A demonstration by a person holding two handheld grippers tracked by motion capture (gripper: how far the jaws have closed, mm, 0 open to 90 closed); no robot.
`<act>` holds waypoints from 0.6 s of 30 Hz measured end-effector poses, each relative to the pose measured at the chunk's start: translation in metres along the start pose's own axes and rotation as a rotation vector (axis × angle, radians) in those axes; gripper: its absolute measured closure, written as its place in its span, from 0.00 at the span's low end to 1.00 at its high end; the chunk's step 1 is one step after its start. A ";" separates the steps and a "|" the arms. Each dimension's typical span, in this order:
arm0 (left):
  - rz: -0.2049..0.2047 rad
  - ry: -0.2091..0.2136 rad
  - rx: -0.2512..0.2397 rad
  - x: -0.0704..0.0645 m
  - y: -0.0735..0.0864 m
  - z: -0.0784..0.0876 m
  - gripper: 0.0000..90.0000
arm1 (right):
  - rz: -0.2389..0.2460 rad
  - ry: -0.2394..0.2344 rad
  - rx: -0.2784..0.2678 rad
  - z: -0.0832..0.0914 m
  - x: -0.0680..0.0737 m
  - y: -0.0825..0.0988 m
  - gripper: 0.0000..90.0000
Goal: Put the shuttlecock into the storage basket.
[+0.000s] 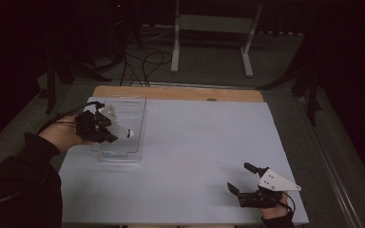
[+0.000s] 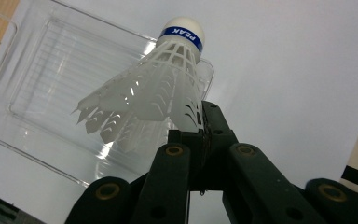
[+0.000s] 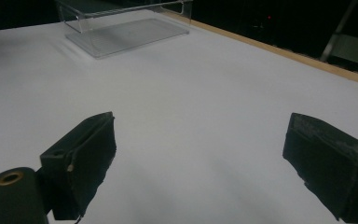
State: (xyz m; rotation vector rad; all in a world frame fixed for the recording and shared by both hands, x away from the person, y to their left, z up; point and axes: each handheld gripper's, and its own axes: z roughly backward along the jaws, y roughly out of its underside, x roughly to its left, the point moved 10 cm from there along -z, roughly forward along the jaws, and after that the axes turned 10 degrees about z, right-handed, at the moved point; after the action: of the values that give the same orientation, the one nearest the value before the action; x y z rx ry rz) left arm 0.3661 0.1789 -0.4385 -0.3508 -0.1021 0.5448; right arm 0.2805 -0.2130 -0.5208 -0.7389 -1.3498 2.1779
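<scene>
Left gripper view is showing the left tongs (image 2: pixel 200 128) pinching the white skirt of a shuttlecock (image 2: pixel 158 88). Its long axis is running away from the tongs, with the cork tip and blue band pointing outward, over the clear plastic tray (image 2: pixel 32 70) on the white counter (image 2: pixel 284 70). Right tongs (image 3: pixel 200 163) are hovering spread above bare counter, gripping nothing.

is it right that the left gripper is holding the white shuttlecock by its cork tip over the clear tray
Not quite. The left gripper holds the white shuttlecock by the edge of its plastic skirt, and the cork tip points away from the jaws. It is over the clear tray, as the left gripper view shows.
</scene>
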 end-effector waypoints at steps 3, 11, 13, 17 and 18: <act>-0.012 0.005 0.001 0.002 0.002 -0.007 1.00 | -0.003 0.000 0.002 0.000 0.000 0.000 0.10; -0.005 0.015 0.002 0.008 0.003 -0.021 1.00 | -0.001 0.003 -0.002 0.000 0.000 0.000 0.10; -0.003 0.018 0.003 0.009 0.004 -0.024 1.00 | 0.003 0.004 0.000 0.000 0.000 0.000 0.10; 0.002 0.019 0.009 0.012 0.005 -0.032 1.00 | -0.002 0.005 -0.002 0.001 -0.001 0.000 0.10; 0.002 0.019 0.009 0.012 0.005 -0.032 1.00 | -0.002 0.005 -0.002 0.001 -0.001 0.000 0.10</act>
State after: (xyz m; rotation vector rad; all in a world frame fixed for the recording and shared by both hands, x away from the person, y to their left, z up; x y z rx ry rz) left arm 0.3798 0.1798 -0.4698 -0.3475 -0.0811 0.5438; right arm 0.2805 -0.2136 -0.5202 -0.7432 -1.3499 2.1722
